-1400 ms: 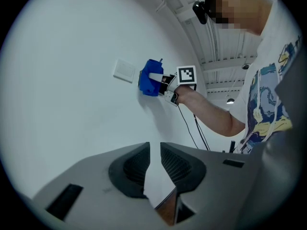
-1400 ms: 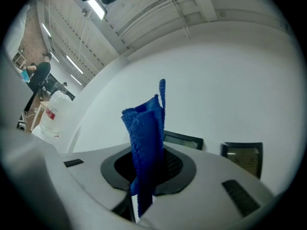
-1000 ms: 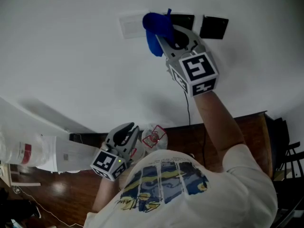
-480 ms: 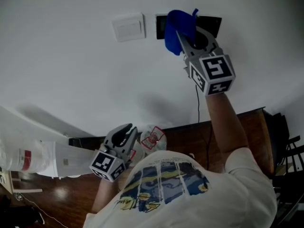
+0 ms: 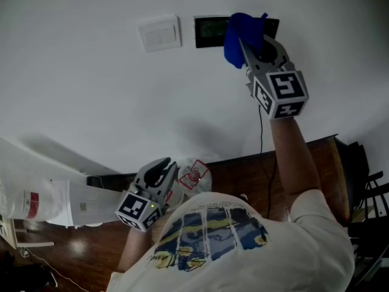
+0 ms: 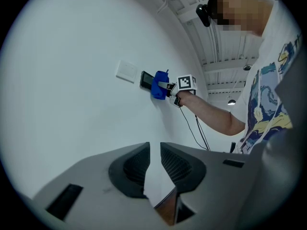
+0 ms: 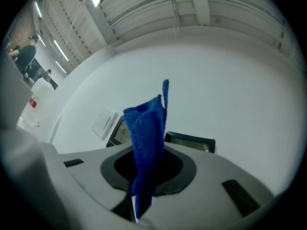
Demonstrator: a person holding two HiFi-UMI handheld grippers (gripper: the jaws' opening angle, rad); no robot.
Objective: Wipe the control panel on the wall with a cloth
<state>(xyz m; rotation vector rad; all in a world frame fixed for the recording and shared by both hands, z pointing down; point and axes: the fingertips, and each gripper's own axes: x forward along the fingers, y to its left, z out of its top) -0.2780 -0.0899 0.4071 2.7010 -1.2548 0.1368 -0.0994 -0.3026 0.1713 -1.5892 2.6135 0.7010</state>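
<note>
Looks mid-wipe: right gripper [image 5: 249, 44] pinches blue cloth [image 5: 242, 30] at the right one of two dark control panels [image 5: 273, 25] on the wall [image 5: 91, 90] (left gripper [image 5: 159, 172] low, jaws narrowly apart, empty); next needs light, flat sweeps across the panel face.

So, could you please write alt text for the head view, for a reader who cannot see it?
The right gripper holds a blue cloth up to a dark control panel on a white wall. A white switch plate is to the left of the panel. The left gripper is low, beside the person's printed shirt.
</note>
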